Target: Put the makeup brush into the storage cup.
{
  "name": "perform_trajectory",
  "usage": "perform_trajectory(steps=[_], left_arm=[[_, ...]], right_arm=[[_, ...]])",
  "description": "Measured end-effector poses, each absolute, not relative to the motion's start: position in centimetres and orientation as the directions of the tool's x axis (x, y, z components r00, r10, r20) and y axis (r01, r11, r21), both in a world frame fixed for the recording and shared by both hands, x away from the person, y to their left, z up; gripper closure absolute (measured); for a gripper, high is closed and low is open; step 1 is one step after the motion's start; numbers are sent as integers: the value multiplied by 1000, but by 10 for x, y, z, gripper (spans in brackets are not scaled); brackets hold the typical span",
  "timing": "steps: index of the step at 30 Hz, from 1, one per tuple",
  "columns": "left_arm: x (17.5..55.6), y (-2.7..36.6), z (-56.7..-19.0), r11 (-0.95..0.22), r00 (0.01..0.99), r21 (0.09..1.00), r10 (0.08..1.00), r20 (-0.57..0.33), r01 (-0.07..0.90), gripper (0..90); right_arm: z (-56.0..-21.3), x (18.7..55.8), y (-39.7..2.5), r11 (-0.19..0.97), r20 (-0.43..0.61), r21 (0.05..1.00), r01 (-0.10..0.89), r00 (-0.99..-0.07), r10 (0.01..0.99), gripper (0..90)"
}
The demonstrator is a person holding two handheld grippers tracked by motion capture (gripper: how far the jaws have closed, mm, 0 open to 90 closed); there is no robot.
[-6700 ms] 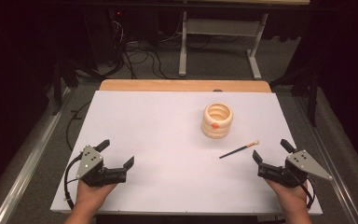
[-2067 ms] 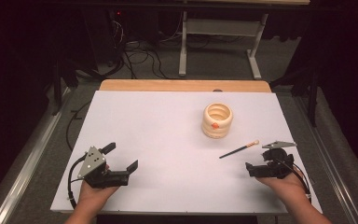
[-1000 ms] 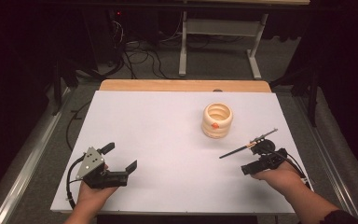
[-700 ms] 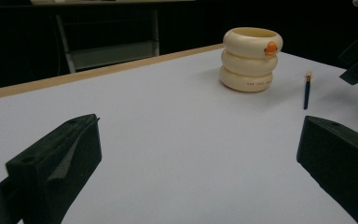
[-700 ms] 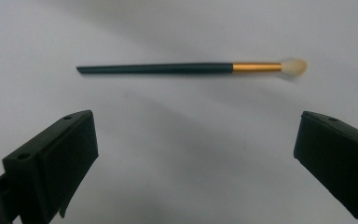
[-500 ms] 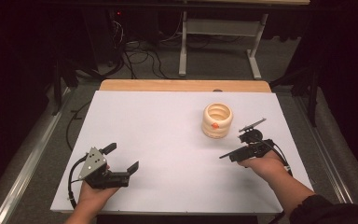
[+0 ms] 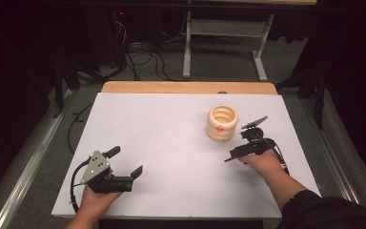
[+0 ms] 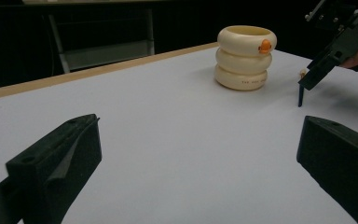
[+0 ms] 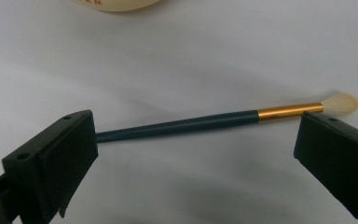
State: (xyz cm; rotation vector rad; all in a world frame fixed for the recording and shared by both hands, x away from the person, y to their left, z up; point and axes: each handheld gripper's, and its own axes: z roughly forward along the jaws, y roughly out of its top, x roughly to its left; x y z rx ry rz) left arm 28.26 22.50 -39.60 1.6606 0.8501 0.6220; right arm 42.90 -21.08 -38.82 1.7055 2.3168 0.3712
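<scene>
Right gripper (image 7: 248, 151) now well forward of its earlier spot at the near right edge of the white table (image 7: 162, 124), brought in low over the brush (image 9: 223, 119) and just in front of the cream ringed holder (image 7: 222, 123). Jaws spread wide, one to each side of the brush, nothing clamped between them. Brush lying flat on the table in the right gripper view, dark handle running to a gold ferrule and pale bristles, about where it lay before, near the holder but apart from it. Holder unmoved, upright, with its small orange mark facing the person. Left gripper (image 7: 121, 167) hardly shifted from its earlier place at the near left of the table, jaws likewise wide apart and empty, held low above the surface, well apart from brush and holder.
</scene>
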Motion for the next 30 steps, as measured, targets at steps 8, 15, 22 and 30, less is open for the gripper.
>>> perform_trajectory(steps=[8,15,22,30], left_arm=[[283,227,-395,-121,598,970,801,-30,211,6],[283,225,-396,-131,605,969,796,-24,211,6],[283,226,-396,-128,603,969,797,-26,210,6],[283,226,-395,-129,604,969,797,-24,209,6]], right_arm=[[-391,433,-208,261,-28,334,905,-268,963,9],[-396,435,-209,237,-23,336,912,-244,970,16],[-399,436,-208,237,-22,330,914,-244,970,40],[-400,437,-208,239,-24,329,914,-245,969,89]])
